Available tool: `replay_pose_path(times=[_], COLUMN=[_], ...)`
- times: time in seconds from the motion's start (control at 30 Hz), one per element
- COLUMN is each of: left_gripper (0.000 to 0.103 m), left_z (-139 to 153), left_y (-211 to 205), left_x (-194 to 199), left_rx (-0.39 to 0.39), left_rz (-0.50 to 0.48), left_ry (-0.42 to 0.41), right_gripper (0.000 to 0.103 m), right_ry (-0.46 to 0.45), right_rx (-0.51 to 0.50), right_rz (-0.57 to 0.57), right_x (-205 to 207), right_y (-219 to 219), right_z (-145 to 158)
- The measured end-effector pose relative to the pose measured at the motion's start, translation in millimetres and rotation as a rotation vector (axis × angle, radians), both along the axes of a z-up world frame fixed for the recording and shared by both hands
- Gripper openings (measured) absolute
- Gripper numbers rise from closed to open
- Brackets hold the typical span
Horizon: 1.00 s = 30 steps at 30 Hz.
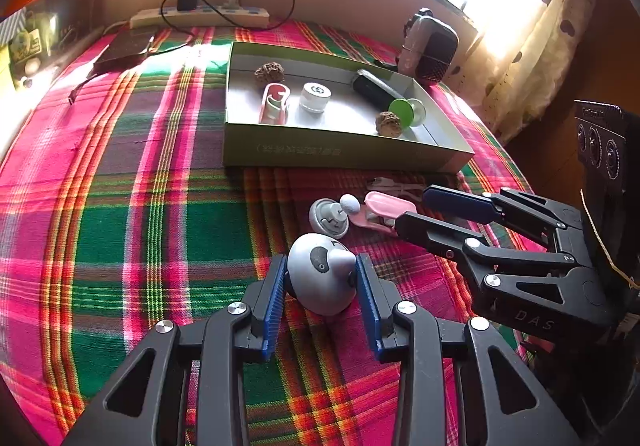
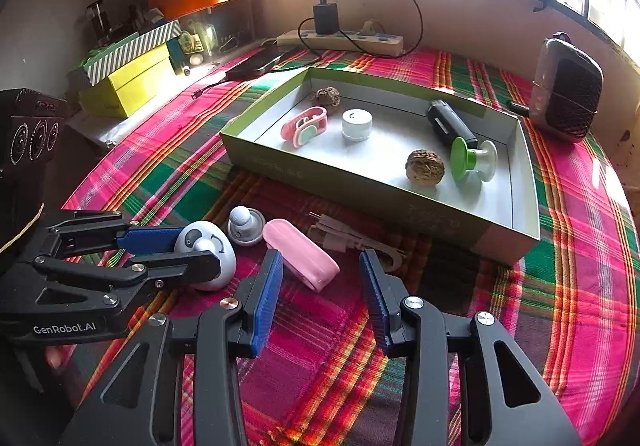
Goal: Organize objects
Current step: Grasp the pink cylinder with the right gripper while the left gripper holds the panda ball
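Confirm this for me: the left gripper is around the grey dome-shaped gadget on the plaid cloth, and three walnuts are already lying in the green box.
Not quite. The green box holds two walnuts, not three: one near its back wall and one beside the green-and-white spool, as the right wrist view shows. The rest stands: the left gripper is around the grey dome-shaped gadget on the plaid cloth.

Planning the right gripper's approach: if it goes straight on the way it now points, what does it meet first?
Most likely the pink case, lying on the plaid cloth just ahead of the open right gripper, toward its left finger. Depth is unclear, so it might touch the cloth first.
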<state>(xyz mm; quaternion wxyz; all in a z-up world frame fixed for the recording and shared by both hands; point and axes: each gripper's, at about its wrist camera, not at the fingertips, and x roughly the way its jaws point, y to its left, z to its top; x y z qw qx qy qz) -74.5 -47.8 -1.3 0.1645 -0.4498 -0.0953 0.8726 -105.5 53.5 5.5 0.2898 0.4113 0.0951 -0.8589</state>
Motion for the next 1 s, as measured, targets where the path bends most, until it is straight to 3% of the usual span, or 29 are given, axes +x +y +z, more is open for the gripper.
replay_pose_path(times=[0.43, 0.67, 1.0], left_gripper=[0.032, 0.032, 0.033], left_z=[-3.1, -3.4, -2.8], left_y=[-20.2, -21.4, -19.1], left_x=[-1.7, -3.3, -3.9], left_rx=[0.032, 0.039, 0.018], left_rz=[0.029, 0.023, 0.022], left_ry=[0.000, 0.000, 0.005], right_gripper=[0.041, 0.041, 0.041], right_ry=[-0.042, -0.055, -0.005], right_rx=[0.031, 0.025, 0.064], right_rz=[0.089, 0.048, 0.026], right_x=[4.8, -5.5, -4.7], right_y=[-18.2, -19.5, -26.4], right_z=[-9.3, -12.8, -14.7])
